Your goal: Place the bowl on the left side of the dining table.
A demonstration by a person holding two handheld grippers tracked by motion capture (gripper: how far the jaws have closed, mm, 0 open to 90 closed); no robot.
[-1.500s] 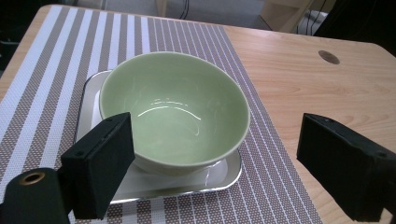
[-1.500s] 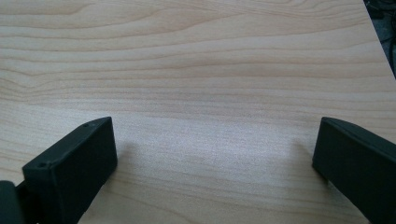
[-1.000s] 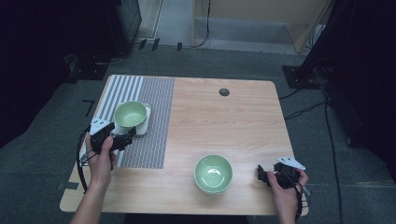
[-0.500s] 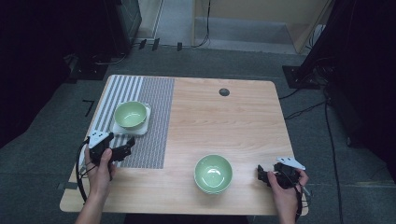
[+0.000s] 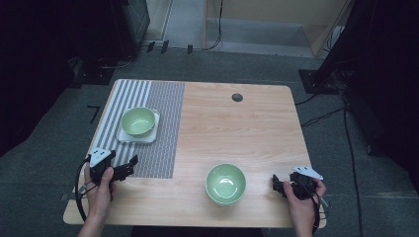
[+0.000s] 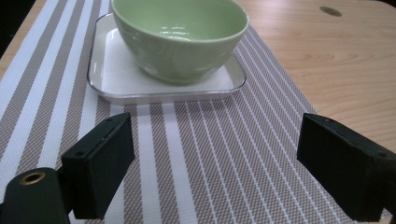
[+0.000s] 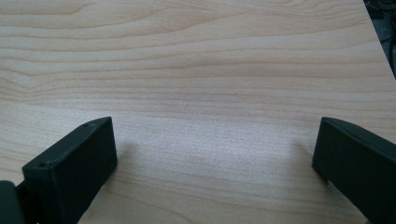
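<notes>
two green bowls: one on white square plate atop striped placemat, another on bare wood. left gripper wide open, empty, near plate; right gripper wide open, empty, beside second bowl.

Light wood counter, rounded corners, small dark round hole near far edge. Striped grey-white placemat covers left part. On placemat: white square plate, a green bowl on it. Second green bowl directly on bare wood, near front edge, right of centre.
</notes>
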